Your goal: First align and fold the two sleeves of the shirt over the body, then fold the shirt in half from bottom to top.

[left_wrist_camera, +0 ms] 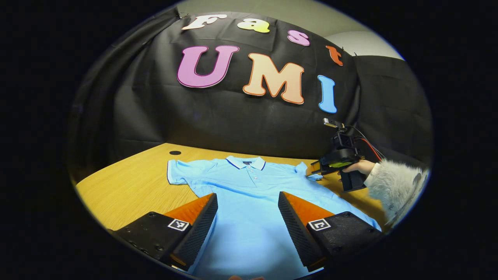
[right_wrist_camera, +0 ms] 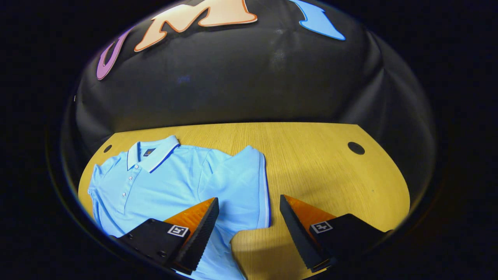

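The light blue shirt (left_wrist_camera: 249, 186) lies flat on the table (left_wrist_camera: 128, 190), collar at the far end, hem toward the person. The right gripper (right_wrist_camera: 249, 229), jaws wide and empty, hovers at the right sleeve (right_wrist_camera: 245, 182) (its cuff between the fingers); the left gripper (left_wrist_camera: 248, 221), equally wide, hangs over the body.

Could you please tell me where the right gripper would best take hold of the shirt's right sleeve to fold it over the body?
Probably at the white-trimmed cuff edge of the light blue polo shirt's sleeve, coming from the bare wooden table side. The sleeve lies flat and spread outward, its cuff the free edge nearest the open right gripper, so it can be pinched there and carried inward.
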Tool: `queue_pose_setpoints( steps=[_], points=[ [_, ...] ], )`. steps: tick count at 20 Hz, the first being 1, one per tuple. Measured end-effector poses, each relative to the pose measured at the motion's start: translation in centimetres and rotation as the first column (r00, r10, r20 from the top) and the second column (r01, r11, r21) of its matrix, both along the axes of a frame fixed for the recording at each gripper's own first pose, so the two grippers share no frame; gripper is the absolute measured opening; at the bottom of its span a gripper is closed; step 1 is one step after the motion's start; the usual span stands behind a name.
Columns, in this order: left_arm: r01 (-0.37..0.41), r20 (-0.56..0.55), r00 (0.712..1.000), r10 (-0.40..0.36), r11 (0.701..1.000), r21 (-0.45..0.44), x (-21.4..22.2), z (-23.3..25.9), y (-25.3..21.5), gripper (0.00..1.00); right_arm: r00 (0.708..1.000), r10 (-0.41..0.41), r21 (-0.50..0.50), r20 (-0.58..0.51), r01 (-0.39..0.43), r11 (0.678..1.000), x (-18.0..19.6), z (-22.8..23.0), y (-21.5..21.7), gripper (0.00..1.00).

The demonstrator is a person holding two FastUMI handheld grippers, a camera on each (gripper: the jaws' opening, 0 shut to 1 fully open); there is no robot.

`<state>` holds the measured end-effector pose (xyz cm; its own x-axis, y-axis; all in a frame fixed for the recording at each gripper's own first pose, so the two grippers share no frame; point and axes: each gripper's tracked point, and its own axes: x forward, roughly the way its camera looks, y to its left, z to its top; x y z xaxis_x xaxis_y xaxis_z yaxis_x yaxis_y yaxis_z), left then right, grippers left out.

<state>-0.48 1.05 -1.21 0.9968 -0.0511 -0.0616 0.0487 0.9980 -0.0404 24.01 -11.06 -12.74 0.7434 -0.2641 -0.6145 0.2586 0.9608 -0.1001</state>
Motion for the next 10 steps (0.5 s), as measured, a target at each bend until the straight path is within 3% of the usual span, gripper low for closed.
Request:
queue_pose_setpoints(
  steps=[6,9,10],
  points=[
    [0.007,0.011,1.0,-0.007,1.0,0.002,-0.15,0.36,-0.34,0.94,1.0,-0.014,0.004,-0.01,0.014,1.0,0.12,-0.63,-0.4,0.77],
    [0.01,0.003,1.0,-0.01,1.0,-0.003,-0.19,0.18,-0.41,0.94,1.0,-0.005,-0.001,-0.007,0.005,1.0,0.15,-0.59,-0.32,0.45],
    [0.011,0.004,1.0,-0.011,1.0,-0.004,-0.15,0.27,-0.46,0.94,1.0,-0.005,-0.009,-0.005,0.005,1.0,0.21,-0.53,-0.34,0.39]
  ],
)
